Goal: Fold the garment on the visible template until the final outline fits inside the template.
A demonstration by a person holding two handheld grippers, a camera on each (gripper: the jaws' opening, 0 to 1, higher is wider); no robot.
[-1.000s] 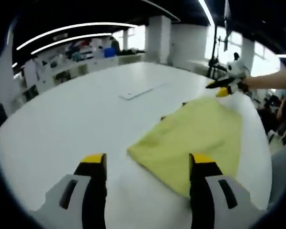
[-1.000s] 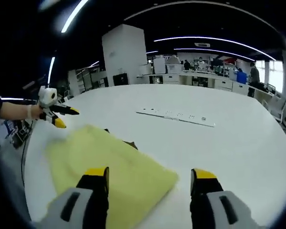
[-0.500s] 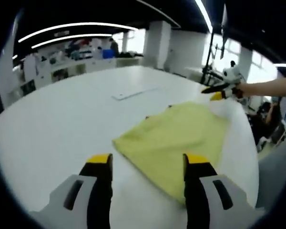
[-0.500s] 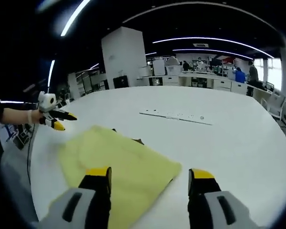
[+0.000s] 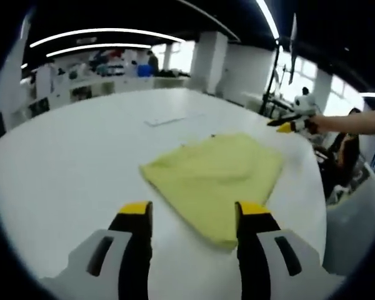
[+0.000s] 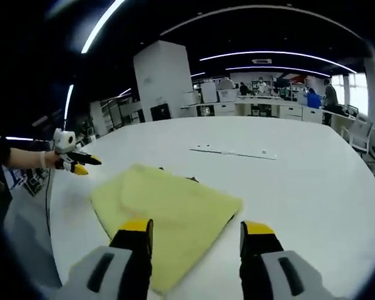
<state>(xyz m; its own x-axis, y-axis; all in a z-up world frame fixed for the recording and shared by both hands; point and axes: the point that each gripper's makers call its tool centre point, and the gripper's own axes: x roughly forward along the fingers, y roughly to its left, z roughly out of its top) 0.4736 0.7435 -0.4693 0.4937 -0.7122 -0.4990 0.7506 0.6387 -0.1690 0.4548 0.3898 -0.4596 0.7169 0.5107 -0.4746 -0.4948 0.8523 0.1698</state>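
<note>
White and wide, the table [image 5: 62, 162] takes up most of both views, with an open office behind it: a large white pillar [image 6: 162, 78], desks along the far wall, curved ceiling lights [image 6: 281, 55] and a few people standing far off. On the table lies the yellow garment [image 5: 215, 178], folded into a flat, roughly four-sided shape, its surface mostly smooth with a soft crease or two. A small dark bit of the template [image 6: 190, 179] peeks out at the garment's far edge; the rest of it is covered, so how well the cloth matches it cannot be told. Farther back on the table lies a thin flat white strip [image 6: 234, 152], well apart from the garment. In the left gripper view the left gripper [image 5: 190, 215] is above the table with its yellow-tipped jaws spread and nothing between them; the near edge of the garment lies just beyond the tips. In the right gripper view the right gripper [image 6: 195, 231] is likewise above the table, jaws apart and empty, with the garment's near corner showing between them. Each gripper also shows small in the other's view, off to the side past the garment at the table's edge, on the end of the person's outstretched arm [image 5: 353, 122].
</note>
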